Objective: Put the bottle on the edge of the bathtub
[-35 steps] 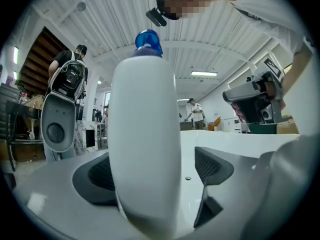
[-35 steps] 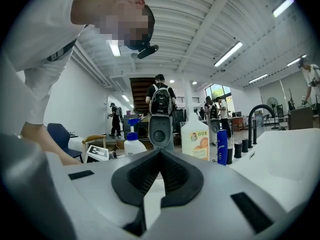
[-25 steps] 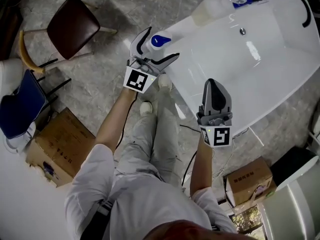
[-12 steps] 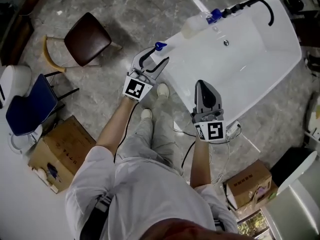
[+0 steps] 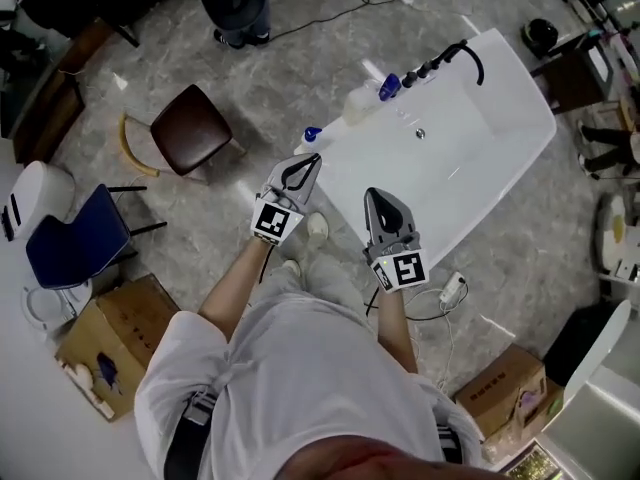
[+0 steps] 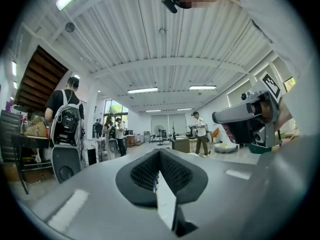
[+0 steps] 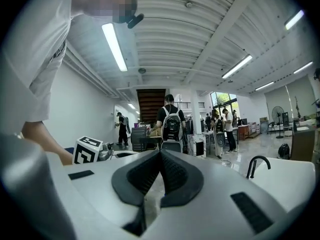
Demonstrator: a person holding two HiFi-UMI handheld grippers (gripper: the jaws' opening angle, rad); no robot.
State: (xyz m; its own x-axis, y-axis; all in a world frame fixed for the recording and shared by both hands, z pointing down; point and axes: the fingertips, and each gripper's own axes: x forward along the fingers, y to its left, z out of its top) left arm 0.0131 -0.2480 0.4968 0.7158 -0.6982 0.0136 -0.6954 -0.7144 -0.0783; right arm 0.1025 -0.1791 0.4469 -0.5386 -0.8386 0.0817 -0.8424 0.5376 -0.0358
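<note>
A white bottle with a blue cap [image 5: 311,135] stands on the near-left corner rim of the white bathtub [image 5: 500,103]. My left gripper [image 5: 308,161] is held high just short of that corner; its jaws have just been closing and now meet with nothing between them. The left gripper view shows the pads [image 6: 172,173] touching and the open hall beyond. My right gripper [image 5: 378,197] hangs beside it over the tub's near rim, shut and holding nothing. In the right gripper view [image 7: 160,155] the tub [image 7: 295,176] lies at lower right.
A second blue-capped bottle [image 5: 388,88] and a white jug [image 5: 360,103] sit by the black faucet [image 5: 462,56] on the far rim. A brown chair [image 5: 190,128], a blue chair [image 5: 75,240] and cardboard boxes [image 5: 110,333] stand on the floor. People stand in the hall.
Both grippers have risen well above the tub. The left jaws went from wide open beside the bottle to shut, and the bottle stays on the rim.
</note>
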